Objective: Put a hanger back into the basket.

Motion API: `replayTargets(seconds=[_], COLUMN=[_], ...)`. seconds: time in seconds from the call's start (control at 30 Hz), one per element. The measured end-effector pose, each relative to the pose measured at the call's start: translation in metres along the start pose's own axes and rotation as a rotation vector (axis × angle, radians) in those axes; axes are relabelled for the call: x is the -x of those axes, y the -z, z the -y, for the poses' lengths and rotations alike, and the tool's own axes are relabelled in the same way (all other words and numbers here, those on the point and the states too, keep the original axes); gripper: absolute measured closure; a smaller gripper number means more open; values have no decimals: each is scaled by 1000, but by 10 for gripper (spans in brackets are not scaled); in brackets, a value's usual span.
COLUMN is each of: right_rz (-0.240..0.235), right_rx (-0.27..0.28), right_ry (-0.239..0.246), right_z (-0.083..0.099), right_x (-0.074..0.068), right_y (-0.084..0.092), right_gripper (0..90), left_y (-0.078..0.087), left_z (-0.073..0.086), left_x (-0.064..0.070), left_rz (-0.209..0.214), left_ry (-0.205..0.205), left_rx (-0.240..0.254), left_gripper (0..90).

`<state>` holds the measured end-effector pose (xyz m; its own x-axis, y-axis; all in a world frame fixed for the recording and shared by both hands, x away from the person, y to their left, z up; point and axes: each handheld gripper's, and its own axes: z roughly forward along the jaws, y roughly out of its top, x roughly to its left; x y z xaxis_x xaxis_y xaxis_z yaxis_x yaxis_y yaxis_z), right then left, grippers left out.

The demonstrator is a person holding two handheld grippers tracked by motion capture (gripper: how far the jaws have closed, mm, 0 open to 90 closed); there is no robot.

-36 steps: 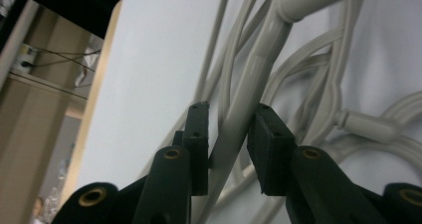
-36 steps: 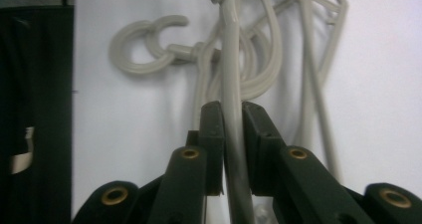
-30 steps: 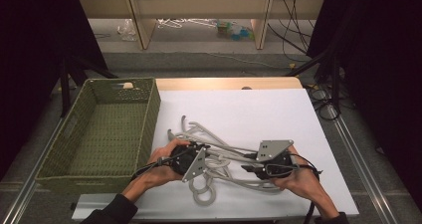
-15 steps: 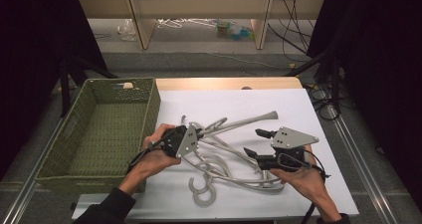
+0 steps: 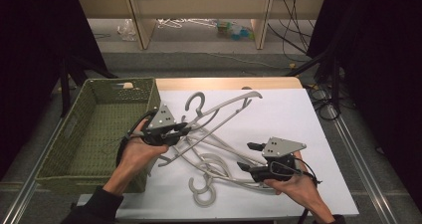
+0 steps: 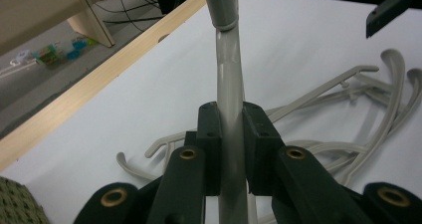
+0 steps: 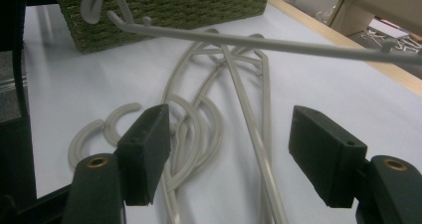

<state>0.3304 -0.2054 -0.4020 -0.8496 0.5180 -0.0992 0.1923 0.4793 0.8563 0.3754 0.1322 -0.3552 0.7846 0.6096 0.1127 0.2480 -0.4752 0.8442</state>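
Left gripper [image 5: 185,128] pinching grey hanger [image 5: 224,107] beside green basket [image 5: 69,154], right gripper [image 5: 245,157] spread wide over hanger pile [image 5: 209,159], no readable labels

Each hand is carrying a black tool topped by a grey three-cornered plate dotted with small screws: the left tool [image 5: 186,128], the right tool [image 5: 245,157]. Brass-coloured rivets are showing at the jaw pivots. Black cables are trailing from both tools. Dark sleeves are covering the forearms.

pale grey plastic hangers [image 5: 214,134], black gripper jaws with brass-coloured rivets, olive-green woven basket [image 5: 89,134], white table sheet [image 5: 298,119], light wood table edge [image 5: 224,83]
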Motion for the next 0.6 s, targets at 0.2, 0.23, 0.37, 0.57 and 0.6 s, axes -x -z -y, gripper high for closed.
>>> replayTargets(seconds=[0.2,0.23,0.37,0.57,0.6], right_rz=[-15,-20,-28,-49,-53], right_rx=[-2,-8,-5,-25,-30], right_ry=[0,1,-4,-6,-2], right_z=[1,2,3,5,6], right_x=[-2,-2,-3,-7,-7], right_y=[-1,-1,-1,-4,-6], right_gripper=[343,342,341,298,291], left_y=[11,13,25,41,44], left_z=[-1,-2,-4,-6,-6], left_x=[-3,-4,-7,-14,-14], left_rz=[42,51,58,88,88], left_ry=[108,124,175,249,256], left_rx=[26,37,54,85,77], left_gripper=[793,793,793,794,793])
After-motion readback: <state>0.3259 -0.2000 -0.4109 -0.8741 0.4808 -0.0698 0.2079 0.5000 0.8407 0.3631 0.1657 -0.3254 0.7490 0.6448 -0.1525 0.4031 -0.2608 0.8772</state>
